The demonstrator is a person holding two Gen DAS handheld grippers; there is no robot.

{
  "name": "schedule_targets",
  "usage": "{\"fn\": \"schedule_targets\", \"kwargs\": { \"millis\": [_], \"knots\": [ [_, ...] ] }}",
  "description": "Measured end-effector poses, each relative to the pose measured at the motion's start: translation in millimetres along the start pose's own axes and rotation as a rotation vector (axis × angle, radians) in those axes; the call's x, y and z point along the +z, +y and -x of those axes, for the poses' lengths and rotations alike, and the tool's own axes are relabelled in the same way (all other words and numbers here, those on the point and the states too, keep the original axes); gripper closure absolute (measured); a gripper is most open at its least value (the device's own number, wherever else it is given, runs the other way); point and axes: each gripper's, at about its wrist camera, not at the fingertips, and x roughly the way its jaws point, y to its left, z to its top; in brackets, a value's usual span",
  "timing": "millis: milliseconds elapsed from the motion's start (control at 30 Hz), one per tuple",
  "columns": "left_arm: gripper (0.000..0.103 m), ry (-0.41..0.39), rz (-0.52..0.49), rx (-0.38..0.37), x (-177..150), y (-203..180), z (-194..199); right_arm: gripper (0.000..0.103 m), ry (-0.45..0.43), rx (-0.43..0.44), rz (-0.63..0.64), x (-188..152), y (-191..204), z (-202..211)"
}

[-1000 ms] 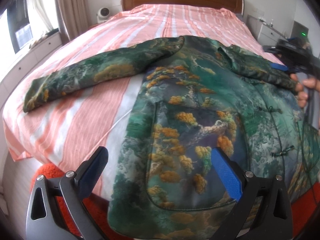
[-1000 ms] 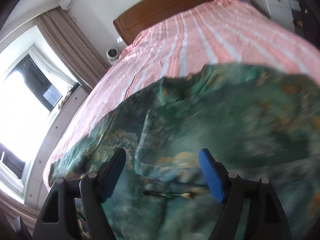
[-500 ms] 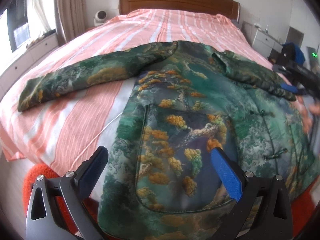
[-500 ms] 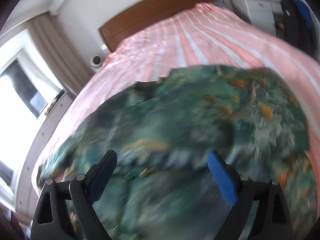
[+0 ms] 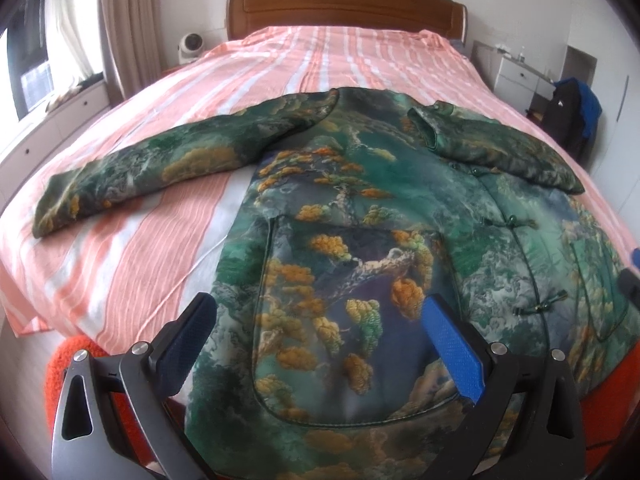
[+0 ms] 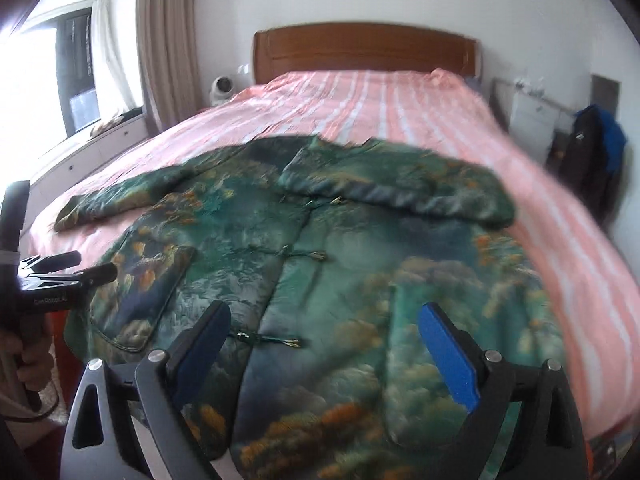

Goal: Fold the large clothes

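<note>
- The right gripper [image 6: 324,354] has drawn back from the jacket's [image 5: 360,240] right sleeve [image 5: 500,152], which a second ago it held and now lies folded across the chest: first fold likely done.
- Both grippers hover with jaws apart, empty; the left gripper [image 5: 320,344] hangs above the hem pocket.
- The left sleeve [image 5: 160,168] is still stretched out on the bed [image 5: 320,60], probably next.
- Striped pink bedding, wooden headboard [image 5: 344,8], curtain [image 6: 168,40], white nightstand [image 5: 516,76].
</note>
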Motion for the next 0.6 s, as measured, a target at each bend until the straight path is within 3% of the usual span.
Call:
{"fn": "schedule_targets", "kwargs": {
  "millis": [200,600],
  "knots": [
    [0.001,-0.001,0.003,0.009,-0.9,0.1,0.3,0.009,-0.127,-0.136,0.064,1.2,-1.9,18.7],
    [0.000,-0.021,0.008,0.021,-0.3,1.7,3.2,0.009,-0.182,-0.132,0.108,-8.2,8.4,14.7]
  ]
}}
